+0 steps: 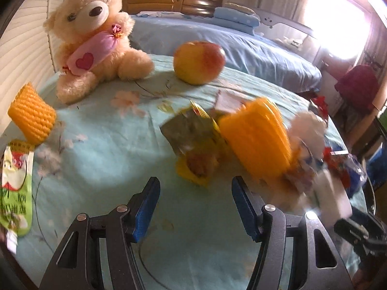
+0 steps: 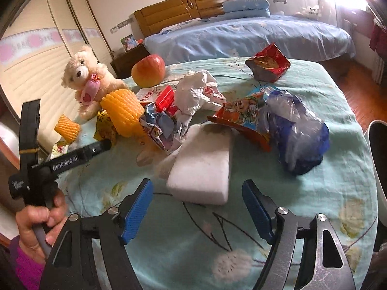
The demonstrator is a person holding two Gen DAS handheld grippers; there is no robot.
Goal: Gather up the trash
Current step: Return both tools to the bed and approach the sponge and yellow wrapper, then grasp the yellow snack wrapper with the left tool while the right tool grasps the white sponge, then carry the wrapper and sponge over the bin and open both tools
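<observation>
My right gripper is open, and the near end of a white foam block lies between its blue fingertips without touching them. Behind the block sit crumpled paper, a white plastic wad, an orange snack bag, a blue plastic bag and a red wrapper. My left gripper is open above the cloth, just short of a yellow snack wrapper and an orange foam net. A second foam net and a green wrapper lie far left.
A teddy bear and an apple sit at the far side of the round table with its pale blue floral cloth. A hand holds the left gripper's handle. A white chair back stands at the right, and a bed lies beyond.
</observation>
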